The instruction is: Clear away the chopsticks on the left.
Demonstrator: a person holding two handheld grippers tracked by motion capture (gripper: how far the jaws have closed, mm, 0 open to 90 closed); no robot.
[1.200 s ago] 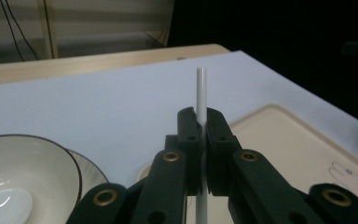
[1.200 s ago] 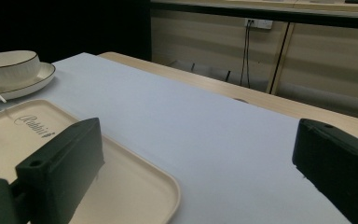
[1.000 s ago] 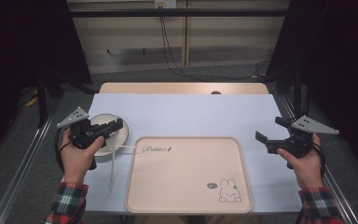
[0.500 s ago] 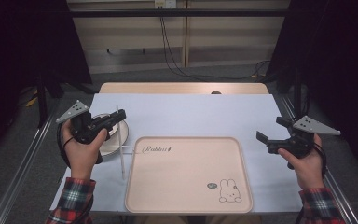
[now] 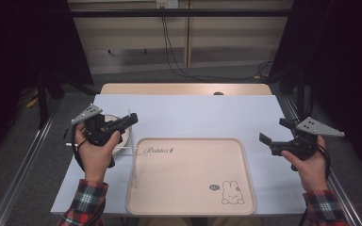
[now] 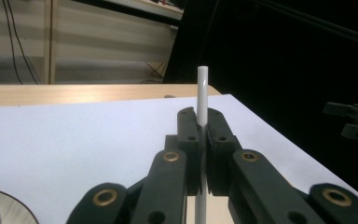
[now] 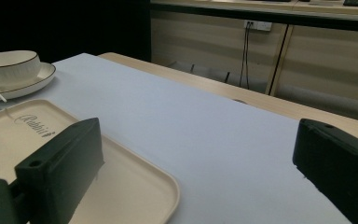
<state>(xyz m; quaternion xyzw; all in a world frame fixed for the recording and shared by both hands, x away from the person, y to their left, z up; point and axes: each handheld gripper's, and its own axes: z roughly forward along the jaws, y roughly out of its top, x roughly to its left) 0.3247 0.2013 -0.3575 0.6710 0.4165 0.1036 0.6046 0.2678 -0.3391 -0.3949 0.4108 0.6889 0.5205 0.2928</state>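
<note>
My left gripper [image 5: 131, 118] is shut on a thin white stick [image 5: 134, 162] that hangs upright, its lower end over the left edge of the cream tray [image 5: 188, 179]. In the left gripper view the stick [image 6: 202, 93] rises between the closed jaws [image 6: 203, 122]. Behind that hand a white bowl on a plate [image 5: 124, 136] is partly hidden, and a second white stick [image 5: 122, 149] lies across the plate's front. My right gripper [image 5: 273, 132] is open with nothing in it, just off the tray's right side; its own view shows the jaws wide apart [image 7: 200, 158].
The tray [image 7: 135, 186] carries a rabbit drawing [image 5: 230, 192] and lies on a pale sheet [image 5: 193, 115] over a wooden table [image 5: 184, 88]. The bowl and plate [image 7: 14, 72] stand at the sheet's left. Metal rails run along both table sides; cables hang behind.
The left hand has moved right and slightly up, carrying the white stick from over the bowl to the tray's left edge. The right hand has stayed in place.
</note>
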